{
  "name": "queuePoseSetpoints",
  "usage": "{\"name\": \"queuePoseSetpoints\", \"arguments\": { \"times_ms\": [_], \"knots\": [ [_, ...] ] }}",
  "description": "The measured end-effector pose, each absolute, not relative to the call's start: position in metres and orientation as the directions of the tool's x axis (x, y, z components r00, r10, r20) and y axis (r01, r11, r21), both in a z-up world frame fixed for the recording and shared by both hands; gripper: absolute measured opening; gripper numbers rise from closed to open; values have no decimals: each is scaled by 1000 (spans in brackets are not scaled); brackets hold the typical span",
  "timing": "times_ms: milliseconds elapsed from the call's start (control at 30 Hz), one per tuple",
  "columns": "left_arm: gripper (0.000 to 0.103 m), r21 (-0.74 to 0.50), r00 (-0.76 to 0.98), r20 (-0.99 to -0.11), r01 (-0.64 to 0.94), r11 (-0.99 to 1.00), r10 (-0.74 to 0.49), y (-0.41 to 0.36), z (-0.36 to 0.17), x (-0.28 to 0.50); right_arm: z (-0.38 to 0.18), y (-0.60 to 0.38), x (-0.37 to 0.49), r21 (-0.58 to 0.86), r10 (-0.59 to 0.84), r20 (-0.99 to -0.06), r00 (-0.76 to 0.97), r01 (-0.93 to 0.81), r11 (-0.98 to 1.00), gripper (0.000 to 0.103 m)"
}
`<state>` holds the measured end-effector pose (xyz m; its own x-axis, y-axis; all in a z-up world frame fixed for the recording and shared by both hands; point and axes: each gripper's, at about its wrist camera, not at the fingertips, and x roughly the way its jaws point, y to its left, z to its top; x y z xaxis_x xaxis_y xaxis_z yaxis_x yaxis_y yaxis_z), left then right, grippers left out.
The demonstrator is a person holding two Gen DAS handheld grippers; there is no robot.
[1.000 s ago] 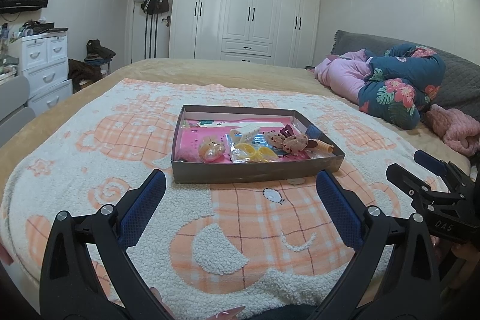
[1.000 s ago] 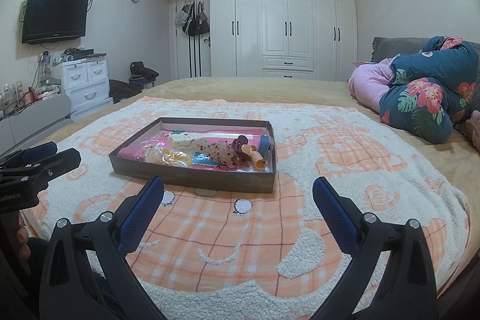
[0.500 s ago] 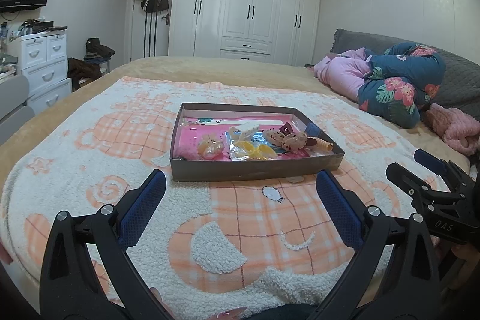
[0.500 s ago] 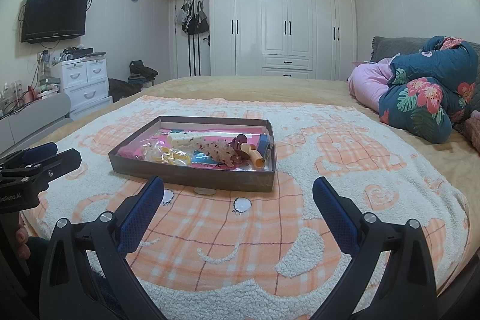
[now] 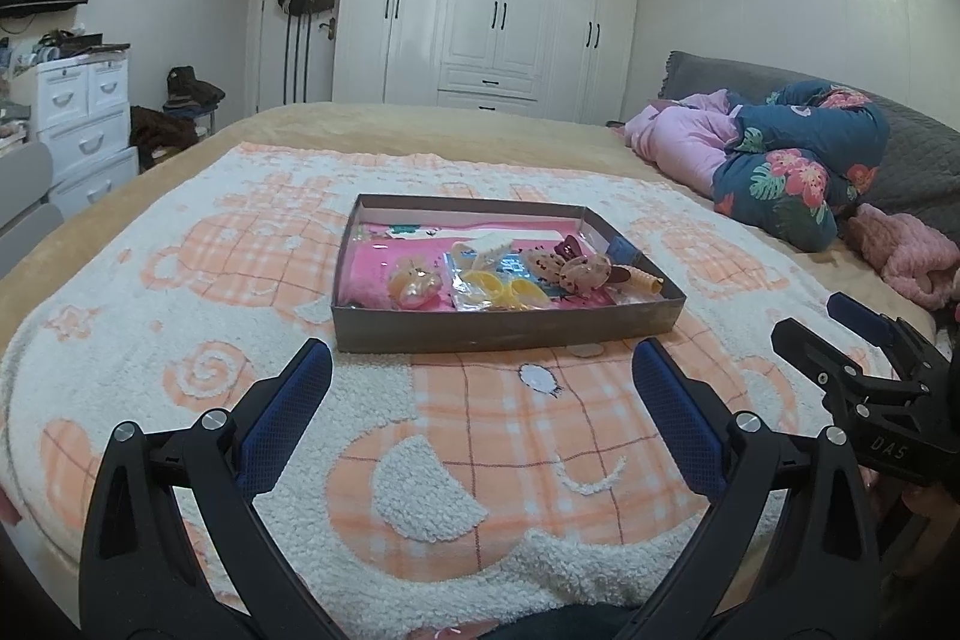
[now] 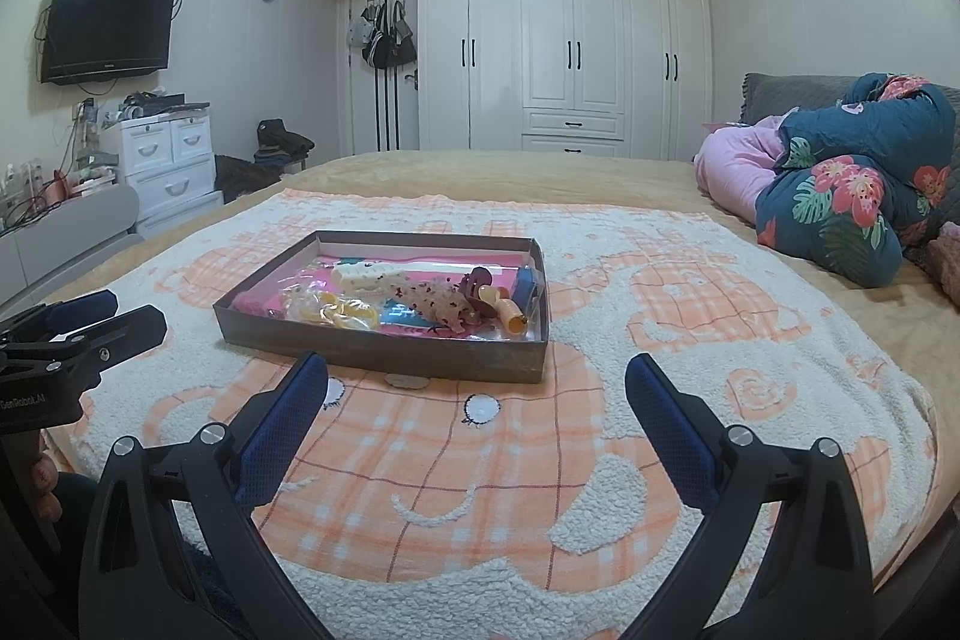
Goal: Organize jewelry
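A shallow brown box (image 5: 504, 328) (image 6: 384, 355) sits on the orange-and-white blanket in the middle of the bed. It holds hair clips, yellow rings (image 5: 507, 289) (image 6: 345, 310), a speckled claw clip (image 5: 579, 271) (image 6: 438, 304) and other small pieces on a pink lining. My left gripper (image 5: 480, 376) hovers open just short of the box's near wall, nothing between its blue pads. My right gripper (image 6: 477, 379) is open too, near the box's front right corner, and empty. Each gripper shows at the edge of the other's view, the right gripper (image 5: 864, 340) and the left gripper (image 6: 90, 322).
The fleece blanket (image 5: 420, 460) covers the bed's near half. Folded pink and floral bedding (image 5: 780, 166) (image 6: 840, 184) lies at the right by a grey headboard. White drawers (image 6: 168, 160) and a wall television (image 6: 108, 28) stand left; white wardrobes (image 6: 570, 52) fill the far wall.
Both views have shifted only slightly; the box sits a little differently in the frames. Both grippers stay open and empty, and nothing in the box has moved.
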<state>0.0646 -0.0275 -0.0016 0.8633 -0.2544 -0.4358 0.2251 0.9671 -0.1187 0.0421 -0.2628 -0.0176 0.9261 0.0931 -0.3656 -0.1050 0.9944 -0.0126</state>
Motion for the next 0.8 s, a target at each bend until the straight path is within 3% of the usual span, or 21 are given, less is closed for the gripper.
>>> {"name": "queuePoseSetpoints", "arguments": {
  "times_ms": [567,800],
  "knots": [
    [92,-136,872,-428,195,971,-235,-21,-3,65,-20,-269,46,-12,77,-377,923,-88,996,97],
    [92,-157,866,-468,115,981,-176,-2,-6,84,-23,-289,66,23,42,-415,909,-36,999,97]
  ]
}}
